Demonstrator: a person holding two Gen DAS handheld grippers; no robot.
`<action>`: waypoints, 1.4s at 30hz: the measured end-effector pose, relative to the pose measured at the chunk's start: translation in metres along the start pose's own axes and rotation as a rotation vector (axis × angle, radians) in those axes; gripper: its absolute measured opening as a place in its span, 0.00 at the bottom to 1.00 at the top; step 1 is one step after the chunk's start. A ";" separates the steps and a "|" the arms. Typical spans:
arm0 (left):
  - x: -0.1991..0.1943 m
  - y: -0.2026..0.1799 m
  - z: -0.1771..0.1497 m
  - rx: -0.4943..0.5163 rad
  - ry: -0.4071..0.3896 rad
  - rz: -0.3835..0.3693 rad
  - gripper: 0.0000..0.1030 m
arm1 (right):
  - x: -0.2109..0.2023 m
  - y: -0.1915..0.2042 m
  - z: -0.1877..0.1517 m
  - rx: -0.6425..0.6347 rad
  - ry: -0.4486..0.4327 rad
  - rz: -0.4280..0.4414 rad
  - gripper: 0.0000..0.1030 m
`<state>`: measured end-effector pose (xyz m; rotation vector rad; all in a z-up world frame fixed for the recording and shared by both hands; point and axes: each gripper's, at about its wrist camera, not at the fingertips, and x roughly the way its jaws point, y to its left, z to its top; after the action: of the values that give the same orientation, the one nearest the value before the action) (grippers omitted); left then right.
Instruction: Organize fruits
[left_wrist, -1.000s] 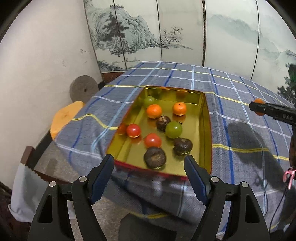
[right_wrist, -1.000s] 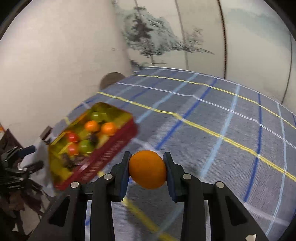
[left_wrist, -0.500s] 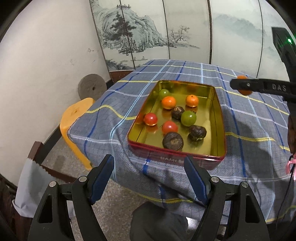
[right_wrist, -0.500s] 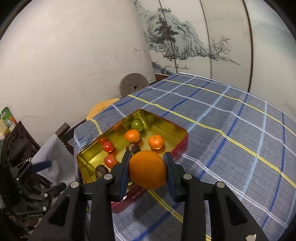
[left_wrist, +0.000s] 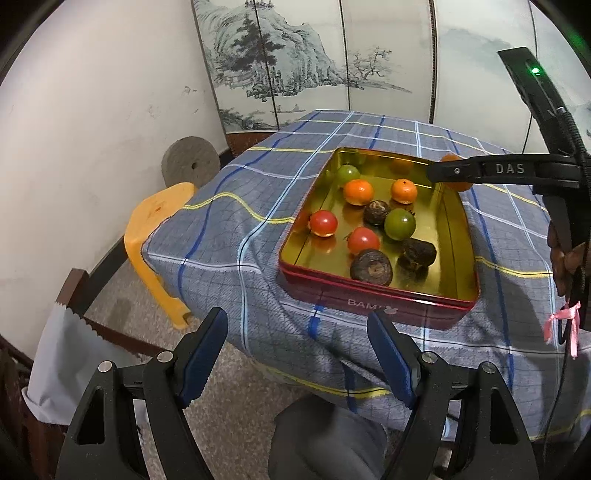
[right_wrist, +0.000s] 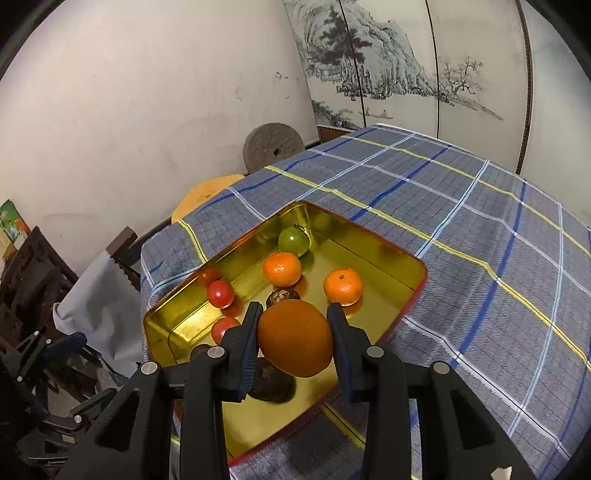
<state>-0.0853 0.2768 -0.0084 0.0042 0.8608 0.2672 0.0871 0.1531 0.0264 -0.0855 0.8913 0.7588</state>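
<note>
Fruit lies loose in the gold-lined tin (left_wrist: 454, 236) near the table's (left_wrist: 258, 236) front left corner: two small oranges (left_wrist: 358, 192), two red tomatoes (left_wrist: 323, 223), two green fruits (left_wrist: 399, 223) and dark brown ones (left_wrist: 371, 267). Right tool (right_wrist: 295, 338) is clenched on an orange (right_wrist: 294, 338), held above the tin's right side, nothing between it and the tin floor. Left tool (left_wrist: 297, 354) hangs released off the front edge. Yellow stool (left_wrist: 155, 229) and stone wheel (left_wrist: 189, 162) stand beside the left edge.
</note>
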 end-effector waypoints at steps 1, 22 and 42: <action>0.001 0.000 0.000 0.000 0.002 0.002 0.76 | 0.004 0.000 0.000 0.000 0.006 -0.004 0.32; 0.020 0.009 -0.004 -0.013 0.037 0.001 0.76 | 0.051 -0.005 0.010 0.020 0.058 -0.025 0.34; -0.029 0.022 0.002 -0.074 -0.077 -0.005 0.79 | -0.067 0.044 -0.015 -0.051 -0.281 -0.075 0.82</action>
<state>-0.1067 0.2920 0.0169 -0.0560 0.7743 0.2924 0.0233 0.1423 0.0759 -0.0549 0.5991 0.7038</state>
